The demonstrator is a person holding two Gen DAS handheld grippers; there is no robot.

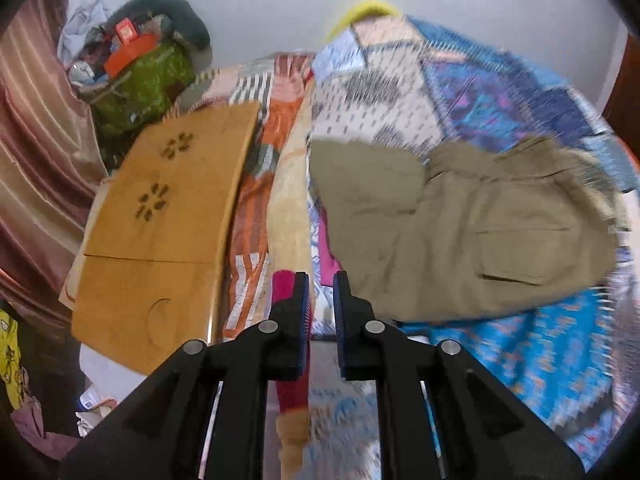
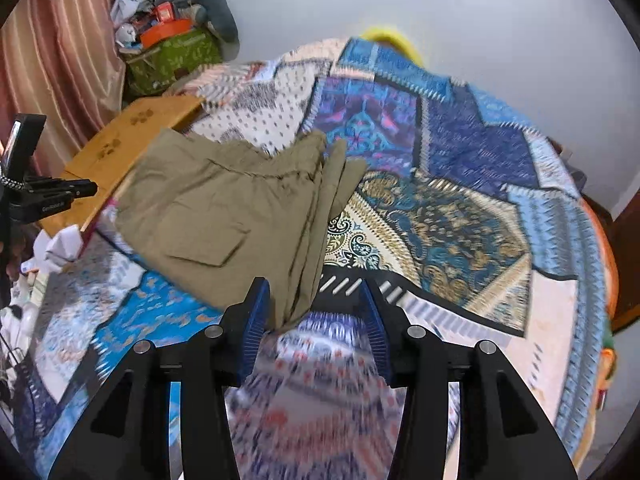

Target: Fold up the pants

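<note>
Left wrist view: one pair of khaki pants [image 1: 472,232], folded into a compact bundle, one flap pocket facing up, lying on the patchwork bedspread [image 1: 540,360] ahead-right of the left tongs [image 1: 321,280]. Tongs have a narrow gap between the pads, nothing held. One wooden board [image 1: 168,216] sits to the left on the bed, two flower-shaped cutouts in it.

Right wrist view: same single pair of pants [image 2: 224,216], leg layers stacked and fanned along the right edge, lower corner reaching between the pads of the right tongs [image 2: 316,300]. Jaws spread wide, not clamping the cloth. The other gripper [image 2: 44,196] shows at the left edge.
</note>
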